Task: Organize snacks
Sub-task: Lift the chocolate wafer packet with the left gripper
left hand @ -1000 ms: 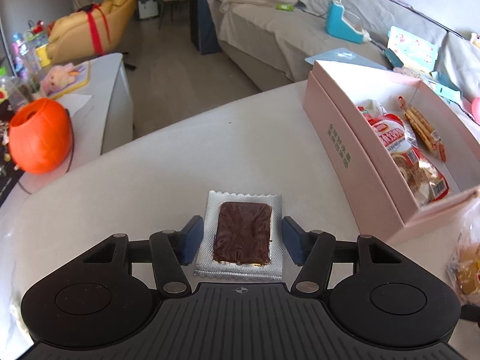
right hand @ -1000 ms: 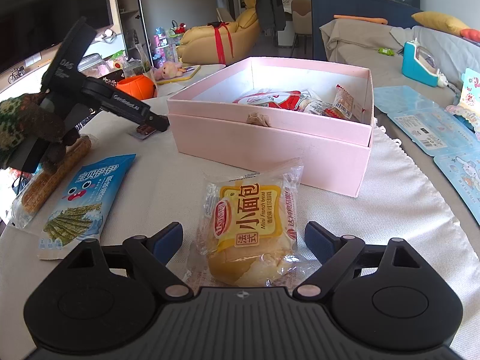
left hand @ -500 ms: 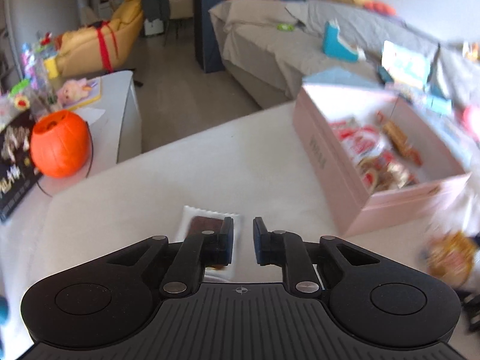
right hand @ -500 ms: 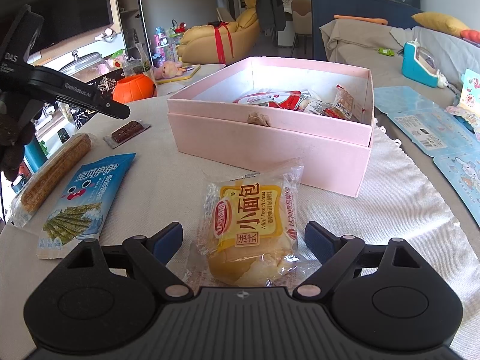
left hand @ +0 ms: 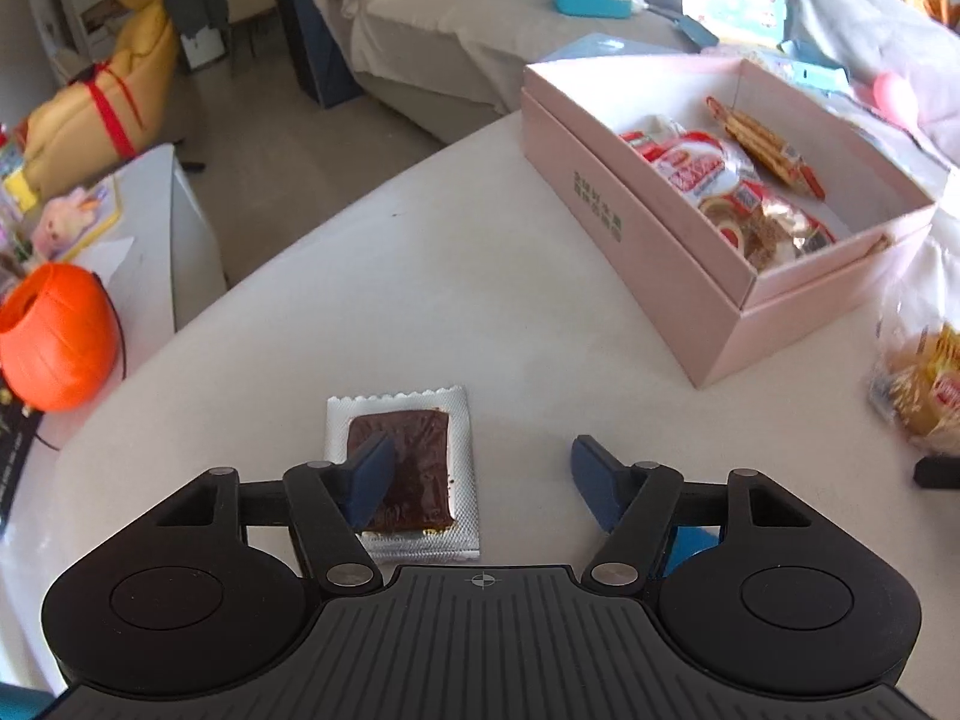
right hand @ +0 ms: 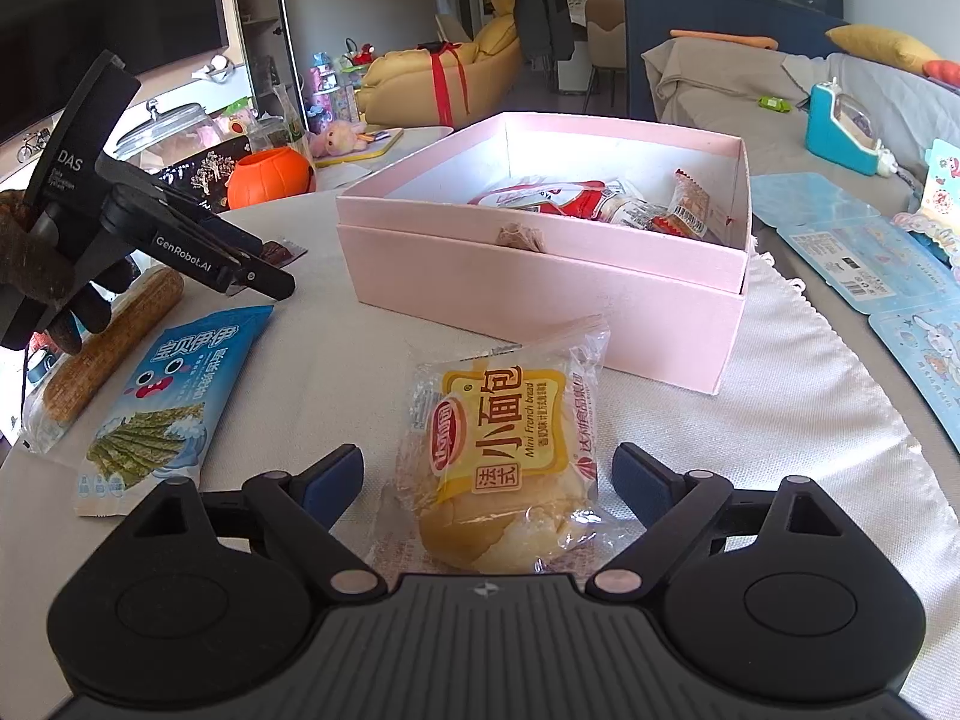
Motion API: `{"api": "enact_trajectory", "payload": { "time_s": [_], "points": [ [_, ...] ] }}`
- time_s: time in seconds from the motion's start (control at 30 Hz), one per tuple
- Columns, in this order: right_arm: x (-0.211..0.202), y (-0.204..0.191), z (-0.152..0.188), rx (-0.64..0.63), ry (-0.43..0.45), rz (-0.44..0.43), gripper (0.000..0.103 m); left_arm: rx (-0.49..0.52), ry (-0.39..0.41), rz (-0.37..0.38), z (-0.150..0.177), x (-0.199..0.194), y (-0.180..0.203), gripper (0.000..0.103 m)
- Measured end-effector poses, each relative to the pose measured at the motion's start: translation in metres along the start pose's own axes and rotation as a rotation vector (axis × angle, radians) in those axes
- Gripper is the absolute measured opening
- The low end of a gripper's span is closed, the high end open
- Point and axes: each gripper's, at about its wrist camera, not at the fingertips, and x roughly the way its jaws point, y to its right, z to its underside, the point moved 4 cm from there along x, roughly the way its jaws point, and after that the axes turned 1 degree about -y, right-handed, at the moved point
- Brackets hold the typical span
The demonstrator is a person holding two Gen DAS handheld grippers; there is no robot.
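A brown snack bar in a silver packet (left hand: 420, 450) lies flat on the white table. My left gripper (left hand: 480, 480) hovers over it with its jaws opening wide. The packet sits under the left finger (left hand: 369, 477), and bare table shows between the two. From the right wrist view, a gloved hand holds the left gripper (right hand: 270, 279) above the packet (right hand: 279, 252). My right gripper (right hand: 489, 474) is open around a yellow mini bread packet (right hand: 504, 438), and its pads stand clear of the wrapper. The pink box (left hand: 630, 222) (right hand: 540, 300) holds several wrapped snacks.
A blue seaweed pack (right hand: 174, 396) and a long brown roll snack (right hand: 114, 342) lie left of the bread. An orange pumpkin bucket (left hand: 54, 336) sits on a side table past the table edge. Blue cards (right hand: 870, 252) lie right of the box, with a sofa behind.
My left gripper snapped shut beside the brown packet, then opened wide again and rolled a little. The packet stays flat on the table. The right gripper and the bread have not moved.
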Motion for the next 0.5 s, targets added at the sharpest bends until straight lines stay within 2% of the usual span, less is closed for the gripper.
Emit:
{"api": "enact_trajectory", "payload": {
  "time_s": [0.07, 0.17, 0.2, 0.33, 0.5],
  "points": [
    [0.0, 0.0, 0.0, 0.001, 0.0, -0.001, 0.09, -0.004, 0.015, -0.017, -0.001, -0.005, -0.006, 0.065],
    [0.0, 0.0, 0.0, 0.0, 0.0, -0.001, 0.09, -0.02, -0.036, -0.086, 0.003, 0.0, -0.018, 0.065],
    [0.0, 0.0, 0.0, 0.0, 0.0, -0.001, 0.091, -0.043, -0.038, -0.079, 0.005, 0.001, -0.022, 0.068],
    [0.0, 0.0, 0.0, 0.0, 0.0, -0.001, 0.091, -0.174, -0.024, -0.025, 0.006, 0.003, -0.039, 0.065],
    [0.0, 0.0, 0.0, 0.0, 0.0, -0.001, 0.091, -0.176, -0.025, -0.047, 0.001, 0.006, -0.037, 0.065]
  ]
}}
